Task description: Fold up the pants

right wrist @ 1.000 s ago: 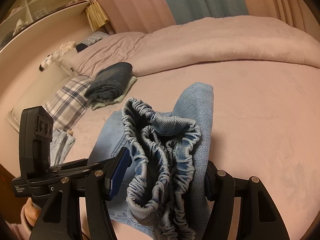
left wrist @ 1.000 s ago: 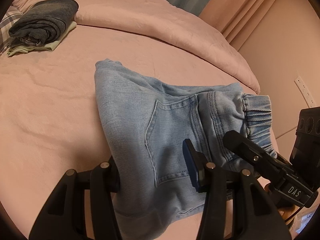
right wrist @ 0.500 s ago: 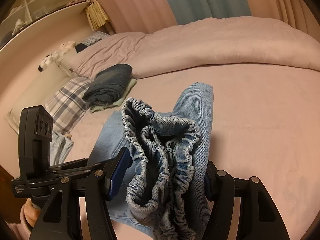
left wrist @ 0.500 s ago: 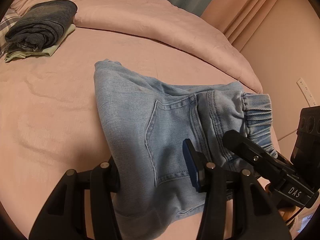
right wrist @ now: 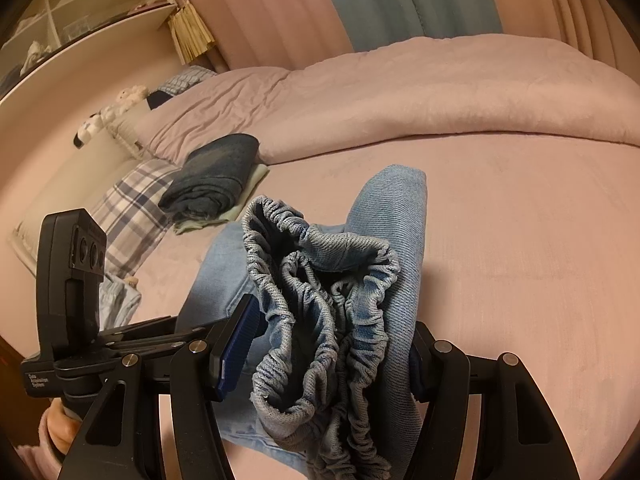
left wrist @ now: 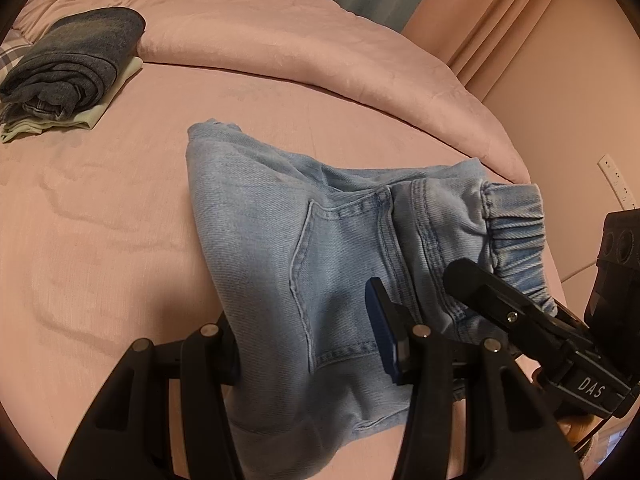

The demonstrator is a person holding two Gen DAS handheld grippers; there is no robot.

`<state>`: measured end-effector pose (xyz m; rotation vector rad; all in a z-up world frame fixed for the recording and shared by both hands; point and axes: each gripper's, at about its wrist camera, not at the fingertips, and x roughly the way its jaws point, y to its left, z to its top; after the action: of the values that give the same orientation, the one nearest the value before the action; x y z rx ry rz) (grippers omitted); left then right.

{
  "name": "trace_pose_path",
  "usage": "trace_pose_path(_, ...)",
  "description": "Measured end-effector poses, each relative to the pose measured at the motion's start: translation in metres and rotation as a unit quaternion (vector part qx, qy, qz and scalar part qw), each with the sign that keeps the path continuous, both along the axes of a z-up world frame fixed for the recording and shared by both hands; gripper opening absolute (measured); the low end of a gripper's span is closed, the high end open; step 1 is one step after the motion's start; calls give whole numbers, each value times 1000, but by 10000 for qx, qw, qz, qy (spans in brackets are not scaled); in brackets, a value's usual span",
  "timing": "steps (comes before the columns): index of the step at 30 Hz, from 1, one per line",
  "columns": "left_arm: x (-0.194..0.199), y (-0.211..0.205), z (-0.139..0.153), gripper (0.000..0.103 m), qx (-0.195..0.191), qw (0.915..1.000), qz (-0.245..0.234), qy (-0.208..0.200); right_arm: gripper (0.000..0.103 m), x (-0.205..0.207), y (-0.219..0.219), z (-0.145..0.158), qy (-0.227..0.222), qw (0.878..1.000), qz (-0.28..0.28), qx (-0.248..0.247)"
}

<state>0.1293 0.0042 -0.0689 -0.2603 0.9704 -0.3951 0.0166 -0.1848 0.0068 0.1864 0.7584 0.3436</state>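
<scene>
Nearest, left gripper (left wrist: 308, 340) clamped on the folded lower edge of the light-blue jeans (left wrist: 280, 248), denim bunched between its black fingers; right gripper (right wrist: 320, 344) likewise closed on the gathered elastic waistband (right wrist: 320, 280), cloth filling the whole gap between the blue pad and the far finger. Jeans folded into a short bundle, back pocket up, resting near the front edge of a pink bed sheet (left wrist: 100, 240), far end lying on the sheet. Sheet lightly creased toward the left in the left wrist view. Farther back, a rolled dark denim garment (left wrist: 76, 60) stacked on a pale green folded cloth (left wrist: 92, 116), beside a plaid pillow (right wrist: 132, 208). Beyond, a thick pink duvet (right wrist: 440, 88) heaped across the bed, then pink and blue curtains (right wrist: 400, 4) and a shelf unit (right wrist: 72, 20) at upper left. Shelf contents too small to make out; small soft toys (right wrist: 108, 116) by the headboard blurred; left finger pad of the left gripper hidden under denim; part of a hand (right wrist: 60, 428) cut off at the lower left of the right wrist view
</scene>
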Motion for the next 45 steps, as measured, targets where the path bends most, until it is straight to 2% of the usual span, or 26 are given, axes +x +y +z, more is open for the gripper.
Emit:
trace_pose_path(15, 6, -8, 0, 49, 90, 9999, -12, 87, 66, 18, -10, -3, 50, 10000, -54, 19)
trace_pose_path(25, 18, -27, -3, 49, 146, 9998, -113, 126, 66, 26, -20, -7, 58, 9998, -183, 26)
trace_pose_path(45, 34, -40, -16, 49, 258, 9992, -150, 268, 66, 42, -19, -20, 255, 9990, -345, 89)
